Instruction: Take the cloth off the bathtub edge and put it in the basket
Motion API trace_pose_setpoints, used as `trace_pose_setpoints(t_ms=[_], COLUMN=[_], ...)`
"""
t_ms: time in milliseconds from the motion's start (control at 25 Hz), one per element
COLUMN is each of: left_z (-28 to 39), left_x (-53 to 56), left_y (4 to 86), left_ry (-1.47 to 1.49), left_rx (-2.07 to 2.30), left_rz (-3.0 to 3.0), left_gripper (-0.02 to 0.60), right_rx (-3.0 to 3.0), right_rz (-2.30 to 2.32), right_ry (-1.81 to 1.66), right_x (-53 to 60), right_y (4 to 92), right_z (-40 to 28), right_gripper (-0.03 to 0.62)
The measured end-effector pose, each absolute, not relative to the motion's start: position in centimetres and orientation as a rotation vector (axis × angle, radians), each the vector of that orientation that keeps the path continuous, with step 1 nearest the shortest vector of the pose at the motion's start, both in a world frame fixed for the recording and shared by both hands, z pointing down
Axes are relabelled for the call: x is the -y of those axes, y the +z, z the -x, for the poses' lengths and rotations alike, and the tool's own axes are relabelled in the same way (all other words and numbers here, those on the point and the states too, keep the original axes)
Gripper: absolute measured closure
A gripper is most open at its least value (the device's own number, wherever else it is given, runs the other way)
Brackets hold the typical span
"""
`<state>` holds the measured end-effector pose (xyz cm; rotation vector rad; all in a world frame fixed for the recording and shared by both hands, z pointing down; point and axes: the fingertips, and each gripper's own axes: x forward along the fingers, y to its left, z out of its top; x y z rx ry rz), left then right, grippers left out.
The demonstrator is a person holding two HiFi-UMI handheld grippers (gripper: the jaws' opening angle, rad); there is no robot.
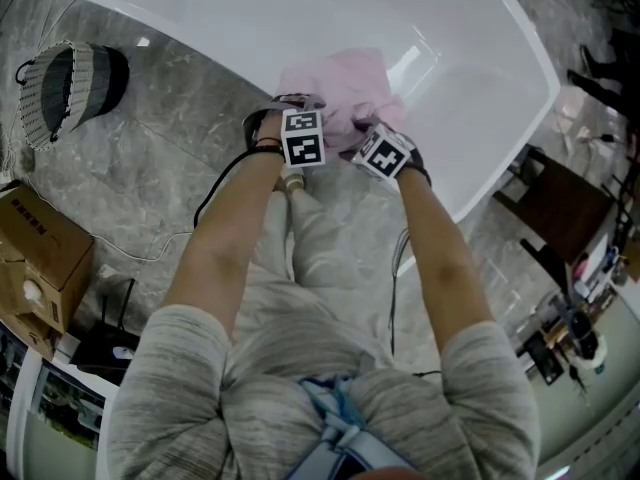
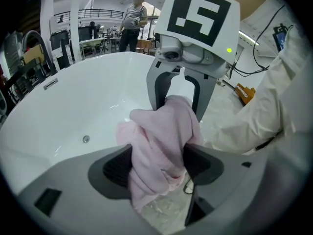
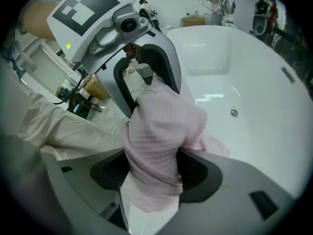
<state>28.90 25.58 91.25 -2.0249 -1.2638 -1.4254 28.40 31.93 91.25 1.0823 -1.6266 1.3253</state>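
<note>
The white bathtub [image 1: 250, 18] is the anchor: the wicker basket [image 1: 60, 83] sits on the floor well apart from its outer side, and the pink cloth [image 1: 345, 93] is bunched on the bathtub's near edge. The left gripper [image 2: 156, 163] and the right gripper [image 3: 154, 173] meet just above that edge, each with its fingers [image 2: 115, 168] pinched on a thick fold of the cloth. I judge it best to lift both straight up from the bathtub edge, grips firm, until the trailing fabric clears the rim, and only then swing towards the basket.
</note>
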Motion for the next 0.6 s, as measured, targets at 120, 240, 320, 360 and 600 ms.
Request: trace_pose_setpoints(t_ms=[120,240,320,360,600], left_z=[-29.1,-29.3,-29.1,-28.9,-28.7], left_x=[-25.7,-26.0,-26.3,-26.4,-25.7], left_y=[90.8,89.7,89.1,89.0,87.4], left_ry=[-1.392,-1.381,-1.398,-1.410,-1.423], left_rx=[1.285,1.324,1.339,1.337,1.269], left_rz=[2.040,2.083,2.122,2.144,2.310], left_gripper=[0.297,0.400,0.435,0.439,0.443], right_rx=[1.628,1.627,1.618,1.611,1.619], right_rz=[-1.114,-1.184,-1.223,-1.231,-1.289], right_ry=[1.329,1.320,1.323,1.320,1.269], right_x=[-31.9,-31.9,-31.9,-32.0,-31.1], right_y=[90.7,90.0,89.6,89.5,87.7], right_z=[-28.7,-29.5,-29.7,-29.6,-29.6], right_gripper=[0.332,0.413,0.449,0.454,0.473])
